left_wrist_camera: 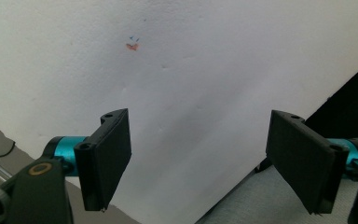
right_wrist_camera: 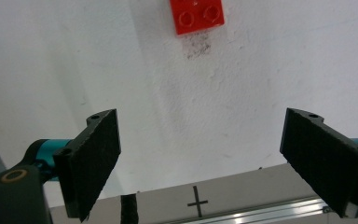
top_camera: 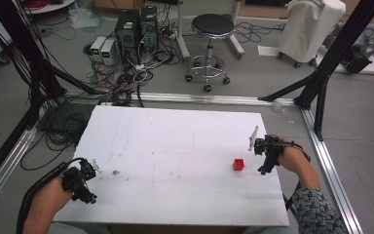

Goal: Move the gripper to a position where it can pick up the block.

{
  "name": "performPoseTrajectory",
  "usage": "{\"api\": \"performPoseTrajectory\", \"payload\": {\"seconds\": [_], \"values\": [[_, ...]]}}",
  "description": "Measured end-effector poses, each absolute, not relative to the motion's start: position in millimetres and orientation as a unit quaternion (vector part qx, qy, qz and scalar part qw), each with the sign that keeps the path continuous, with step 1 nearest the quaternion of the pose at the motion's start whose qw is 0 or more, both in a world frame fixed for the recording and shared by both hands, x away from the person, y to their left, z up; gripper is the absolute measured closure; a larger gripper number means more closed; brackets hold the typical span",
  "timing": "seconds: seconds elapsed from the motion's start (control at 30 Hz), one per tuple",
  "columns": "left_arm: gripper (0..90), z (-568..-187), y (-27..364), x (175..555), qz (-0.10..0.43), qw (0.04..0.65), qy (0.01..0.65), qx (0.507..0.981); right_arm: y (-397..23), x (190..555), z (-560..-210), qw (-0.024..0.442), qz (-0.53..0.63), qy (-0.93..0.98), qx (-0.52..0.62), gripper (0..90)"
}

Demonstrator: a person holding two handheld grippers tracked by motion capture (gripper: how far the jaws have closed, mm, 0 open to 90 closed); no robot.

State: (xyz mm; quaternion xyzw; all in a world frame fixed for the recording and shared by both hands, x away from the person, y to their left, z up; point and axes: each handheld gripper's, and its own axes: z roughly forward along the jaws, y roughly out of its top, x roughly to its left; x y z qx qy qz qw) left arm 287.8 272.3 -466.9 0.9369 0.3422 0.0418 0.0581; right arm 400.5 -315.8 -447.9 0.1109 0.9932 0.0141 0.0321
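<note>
2 grippers have wide open jaws with nothing in them: the right gripper [top_camera: 267, 155] is just beside the red brick [top_camera: 238, 164], the left gripper [top_camera: 81, 178] is far from it, and a bump could knock the brick away

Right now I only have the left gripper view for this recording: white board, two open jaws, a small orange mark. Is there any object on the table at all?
Observer: Yes, a red brick lies on the white table, toward its right side.
Operator: Is the right gripper near it?
Observer: The right gripper hovers just right of the brick, not touching it.
Operator: Open or shut?
Observer: Open; in the right gripper view its jaws stand wide apart, with the brick ahead between them.
</note>
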Motion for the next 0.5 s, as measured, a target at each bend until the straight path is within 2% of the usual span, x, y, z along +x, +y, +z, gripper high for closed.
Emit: {"api": "performPoseTrajectory", "payload": {"seconds": [0.5], "values": [[22.4,-464.6,275.3,286.1,0.043,0.062,0.348,0.934,-284.0,419.3,-458.1,0.027,0.019,0.998,0.055,11.6]]}}
